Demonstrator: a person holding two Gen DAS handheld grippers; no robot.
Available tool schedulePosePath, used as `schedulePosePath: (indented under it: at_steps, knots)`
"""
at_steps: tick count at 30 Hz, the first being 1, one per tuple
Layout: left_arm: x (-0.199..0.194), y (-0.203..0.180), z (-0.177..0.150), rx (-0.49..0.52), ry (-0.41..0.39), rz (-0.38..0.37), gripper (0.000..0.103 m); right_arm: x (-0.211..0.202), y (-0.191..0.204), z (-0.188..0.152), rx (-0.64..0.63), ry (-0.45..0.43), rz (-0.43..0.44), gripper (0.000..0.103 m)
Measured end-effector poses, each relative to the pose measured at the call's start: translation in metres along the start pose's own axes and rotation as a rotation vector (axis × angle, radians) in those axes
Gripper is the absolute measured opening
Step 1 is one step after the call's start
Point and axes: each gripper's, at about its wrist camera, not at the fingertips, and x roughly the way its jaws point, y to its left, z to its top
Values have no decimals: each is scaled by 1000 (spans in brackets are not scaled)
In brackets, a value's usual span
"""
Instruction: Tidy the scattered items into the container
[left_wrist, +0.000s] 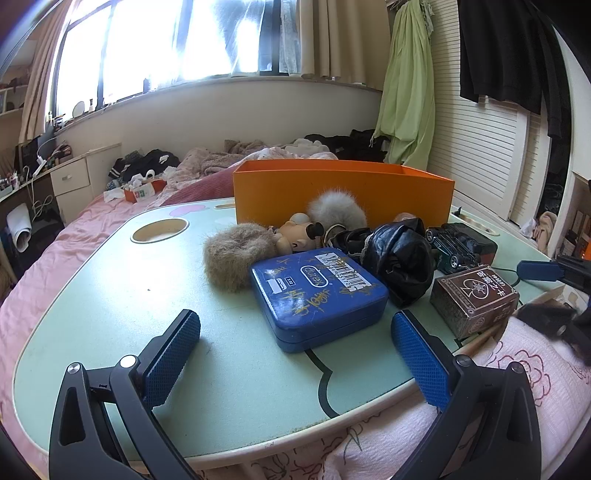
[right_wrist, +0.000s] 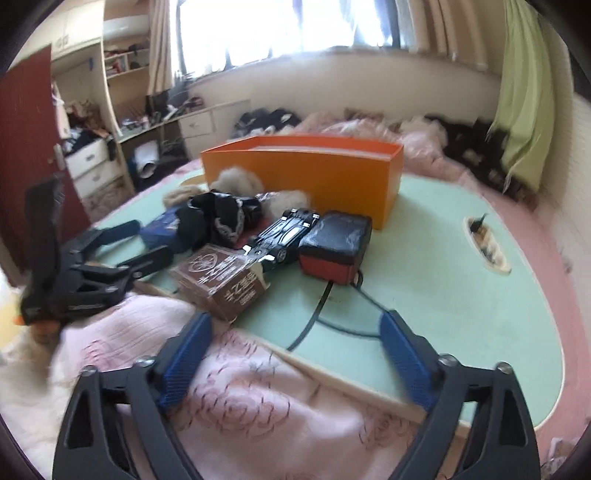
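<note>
An orange box (left_wrist: 343, 192) (right_wrist: 306, 170) stands open-topped at the back of a pale green lap table (left_wrist: 147, 295). In front of it lie a blue tin (left_wrist: 317, 295), two fur puffs (left_wrist: 232, 254), a small doll (left_wrist: 299, 232), a black crumpled cloth (left_wrist: 399, 258), a dark toy car (right_wrist: 284, 232), a brown card box (right_wrist: 221, 277) and a black-and-red box (right_wrist: 332, 243). My left gripper (left_wrist: 295, 332) is open just short of the blue tin, with nothing between its fingers. Over the table's near edge my right gripper (right_wrist: 295, 332) is open and holds nothing.
The table rests on a bed with pink bedding (right_wrist: 240, 398). A dark cable (right_wrist: 317, 314) runs from the black-and-red box toward the near edge. A cup hole (left_wrist: 159, 229) and a slot (right_wrist: 484, 243) are cut in the tabletop. A desk and drawers (left_wrist: 70, 181) stand left.
</note>
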Motion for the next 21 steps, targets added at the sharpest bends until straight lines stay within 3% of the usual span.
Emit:
schedulePosePath:
  at_steps: [2, 16, 21]
  knots:
    - [0, 0, 0, 1, 0, 0, 103, 7, 13, -2, -54, -4, -61, 101]
    - [-4, -3, 3, -2, 2, 22, 103, 10, 7, -3, -47, -3, -42, 103]
    - [-33, -4, 25, 1, -124, 103, 103, 10, 7, -4, -47, -3, -42, 103]
